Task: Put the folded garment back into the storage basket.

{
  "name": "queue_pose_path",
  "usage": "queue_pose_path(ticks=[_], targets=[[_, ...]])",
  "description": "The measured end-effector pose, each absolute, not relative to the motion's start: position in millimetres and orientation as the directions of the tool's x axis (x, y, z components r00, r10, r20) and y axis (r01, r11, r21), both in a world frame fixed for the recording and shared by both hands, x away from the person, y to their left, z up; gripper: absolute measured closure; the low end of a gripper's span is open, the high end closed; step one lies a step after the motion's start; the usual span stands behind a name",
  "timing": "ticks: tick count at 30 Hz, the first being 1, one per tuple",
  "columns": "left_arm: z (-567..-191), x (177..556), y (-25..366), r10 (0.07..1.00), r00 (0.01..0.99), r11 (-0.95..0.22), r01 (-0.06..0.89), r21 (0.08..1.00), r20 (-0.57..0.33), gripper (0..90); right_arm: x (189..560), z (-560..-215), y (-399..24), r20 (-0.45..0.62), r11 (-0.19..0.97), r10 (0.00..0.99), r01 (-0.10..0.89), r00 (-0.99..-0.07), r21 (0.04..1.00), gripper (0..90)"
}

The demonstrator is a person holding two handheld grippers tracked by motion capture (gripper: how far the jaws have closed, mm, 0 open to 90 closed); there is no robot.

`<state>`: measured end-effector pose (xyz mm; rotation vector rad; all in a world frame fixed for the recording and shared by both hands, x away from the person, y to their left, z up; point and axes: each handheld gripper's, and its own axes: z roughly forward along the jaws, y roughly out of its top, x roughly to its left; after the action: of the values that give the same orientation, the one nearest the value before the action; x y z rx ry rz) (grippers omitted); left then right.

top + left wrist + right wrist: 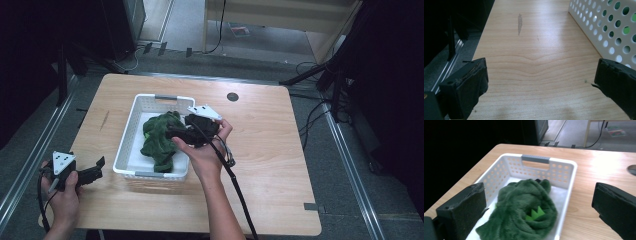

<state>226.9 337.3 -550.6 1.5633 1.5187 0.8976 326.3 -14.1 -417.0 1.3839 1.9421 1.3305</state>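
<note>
A pale wooden table stood on a grey floor with dark stands and cables around it. At its left front corner the left gripper rested low in the person's left hand, its jaws spread wide with bare wood between them; the left gripper view showed a dark scuff in the tabletop ahead and the perforated white wall of the basket close on one side. The white basket sat near the table's middle, and the green plush toy lay crumpled inside it. Just right of the toy the right gripper hung over the basket's right edge, jaws spread wide and holding nothing. The right gripper view showed the toy's bright green felt spikes and the basket's grey handle at the far end. A round dark grommet sat farther back on the table.
</note>
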Motion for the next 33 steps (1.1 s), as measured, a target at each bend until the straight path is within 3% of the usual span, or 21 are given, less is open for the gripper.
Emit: queue_pose_path(ticks=[23, 33], targets=[[-550.7, 227.3, 336.6, 0.999, 0.041, -0.003, 0.459, 0.889, -0.019, 0.1, 305.2, -424.1, -111.6, 0.168, -0.015, 0.947, 0.486, -0.273, 0.874, 0.0], [-550.5, 227.0, 336.5, 0.999, 0.042, -0.004, 0.461, 0.888, -0.018, 0.1, 290.7, -444.7, -154.8, 0.157, -0.024, 0.961, 0.495, -0.229, 0.869, 0.0]])
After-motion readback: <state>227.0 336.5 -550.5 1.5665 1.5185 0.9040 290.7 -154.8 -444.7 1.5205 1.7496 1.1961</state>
